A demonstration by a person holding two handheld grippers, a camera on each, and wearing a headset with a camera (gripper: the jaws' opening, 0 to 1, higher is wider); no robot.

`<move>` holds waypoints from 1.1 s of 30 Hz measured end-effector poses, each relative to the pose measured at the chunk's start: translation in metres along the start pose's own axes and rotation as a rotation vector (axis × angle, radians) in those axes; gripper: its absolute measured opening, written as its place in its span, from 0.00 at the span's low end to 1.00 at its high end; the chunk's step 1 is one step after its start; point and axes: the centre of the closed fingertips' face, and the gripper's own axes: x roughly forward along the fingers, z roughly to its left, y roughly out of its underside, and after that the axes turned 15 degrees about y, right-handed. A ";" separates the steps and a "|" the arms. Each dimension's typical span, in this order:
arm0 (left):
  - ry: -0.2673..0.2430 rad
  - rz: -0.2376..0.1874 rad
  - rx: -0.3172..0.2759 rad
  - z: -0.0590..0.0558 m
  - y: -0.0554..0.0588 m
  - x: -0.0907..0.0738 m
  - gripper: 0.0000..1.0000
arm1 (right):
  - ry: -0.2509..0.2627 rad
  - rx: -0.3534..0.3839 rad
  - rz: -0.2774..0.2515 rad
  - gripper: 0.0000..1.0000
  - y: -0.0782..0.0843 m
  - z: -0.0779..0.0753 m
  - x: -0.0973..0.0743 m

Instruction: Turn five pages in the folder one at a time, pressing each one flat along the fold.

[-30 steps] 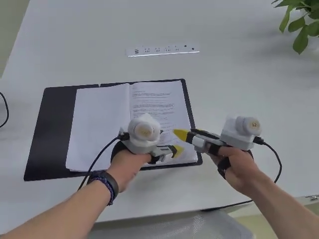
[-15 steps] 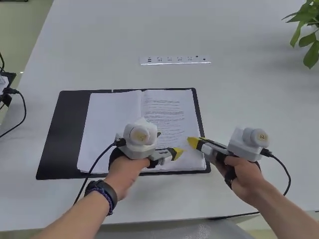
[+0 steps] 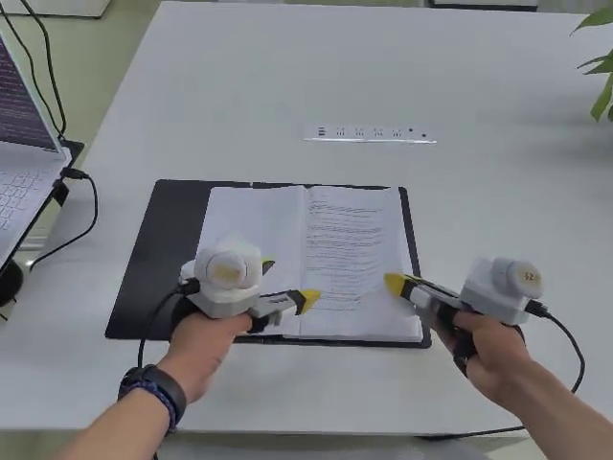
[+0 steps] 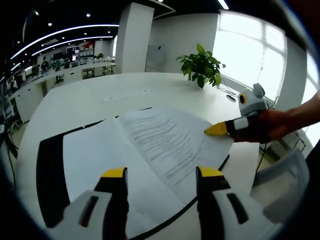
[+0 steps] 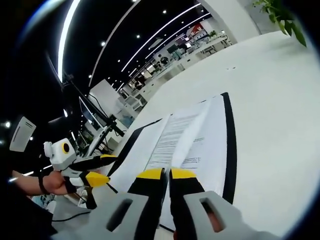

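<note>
The folder [image 3: 144, 259] lies open on the white surface [image 3: 287, 67], with a blank page [image 3: 251, 230] left of its fold and a printed page [image 3: 356, 251] on the right. The left gripper [image 4: 162, 174] hovers over the folder's near edge by the fold — fingers spread apart, holding nothing. The right gripper [image 5: 166, 174] is at the printed page's near right corner with its fingers drawn together — whether paper sits between them I cannot tell. A power strip [image 3: 369, 134] lies beyond the folder.
</note>
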 end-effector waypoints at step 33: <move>-0.177 -0.097 -0.089 0.054 0.039 -0.128 0.55 | -0.160 -0.069 0.027 0.00 0.015 0.138 0.042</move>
